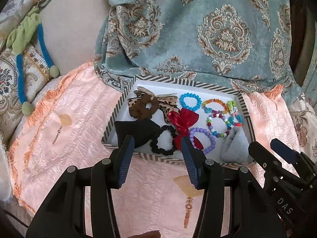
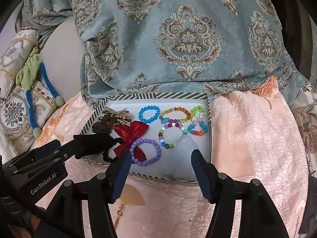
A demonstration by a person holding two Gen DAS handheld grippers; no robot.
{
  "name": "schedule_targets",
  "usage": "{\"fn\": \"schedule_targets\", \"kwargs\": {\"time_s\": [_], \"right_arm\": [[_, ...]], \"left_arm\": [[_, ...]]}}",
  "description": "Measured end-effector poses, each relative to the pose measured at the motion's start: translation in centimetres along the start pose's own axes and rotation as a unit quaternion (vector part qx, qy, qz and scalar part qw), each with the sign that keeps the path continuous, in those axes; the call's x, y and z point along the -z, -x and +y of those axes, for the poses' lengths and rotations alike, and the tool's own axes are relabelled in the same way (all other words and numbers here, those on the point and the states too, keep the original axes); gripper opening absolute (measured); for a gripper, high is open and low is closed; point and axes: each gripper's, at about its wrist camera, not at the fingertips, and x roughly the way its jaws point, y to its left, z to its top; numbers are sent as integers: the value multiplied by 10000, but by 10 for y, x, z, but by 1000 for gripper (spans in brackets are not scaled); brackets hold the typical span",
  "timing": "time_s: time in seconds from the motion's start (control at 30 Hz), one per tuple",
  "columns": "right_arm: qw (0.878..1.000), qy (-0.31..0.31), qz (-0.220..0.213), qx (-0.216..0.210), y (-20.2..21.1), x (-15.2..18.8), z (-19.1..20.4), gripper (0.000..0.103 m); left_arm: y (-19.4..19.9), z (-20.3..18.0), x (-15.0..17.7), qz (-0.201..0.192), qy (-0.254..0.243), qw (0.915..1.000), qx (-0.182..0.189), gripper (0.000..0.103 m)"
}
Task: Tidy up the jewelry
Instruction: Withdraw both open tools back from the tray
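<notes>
A striped-rim white tray [image 1: 145, 156] [image 2: 158, 95] lies on a pink bedspread. It holds a brown scrunchie with leopard bow [image 1: 143, 107], a black cloth [image 1: 138, 131], a black scrunchie [image 1: 163, 139], a red bow [image 1: 183, 123] [image 2: 131, 131], a blue bead bracelet [image 1: 190, 101] [image 2: 149, 114], a purple bracelet [image 1: 204, 139] [image 2: 145, 151], several multicolour bracelets [image 1: 219, 126] [image 2: 172, 134] and a grey cloth [image 1: 234, 146] [image 2: 184, 158]. My left gripper [image 1: 157, 144] is open and empty over the tray's near edge. My right gripper [image 2: 161, 158] is open and empty above the near right part.
A teal patterned cushion [image 1: 198, 29] [image 2: 178, 35] stands right behind the tray. A green and blue fabric toy [image 1: 29, 59] lies on embroidered pillows at the left. The pink bedspread [image 1: 69, 129] [image 2: 253, 138] spreads on both sides of the tray.
</notes>
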Motion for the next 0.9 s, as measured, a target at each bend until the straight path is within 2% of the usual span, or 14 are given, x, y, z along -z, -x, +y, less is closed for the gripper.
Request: {"fn": "schedule_targets", "kwargs": {"time_s": [0.1, 0.53, 0.9], "right_arm": [[10000, 33, -49, 45, 4, -1, 3, 65], [9999, 80, -64, 92, 11, -2, 6, 65], [9999, 84, -18, 76, 10, 0, 5, 66]], "left_arm": [[4, 1, 0, -15, 3, 10000, -4, 49], [17, 4, -2, -209, 14, 9997, -106, 49], [17, 5, -1, -175, 16, 9997, -144, 49]]}}
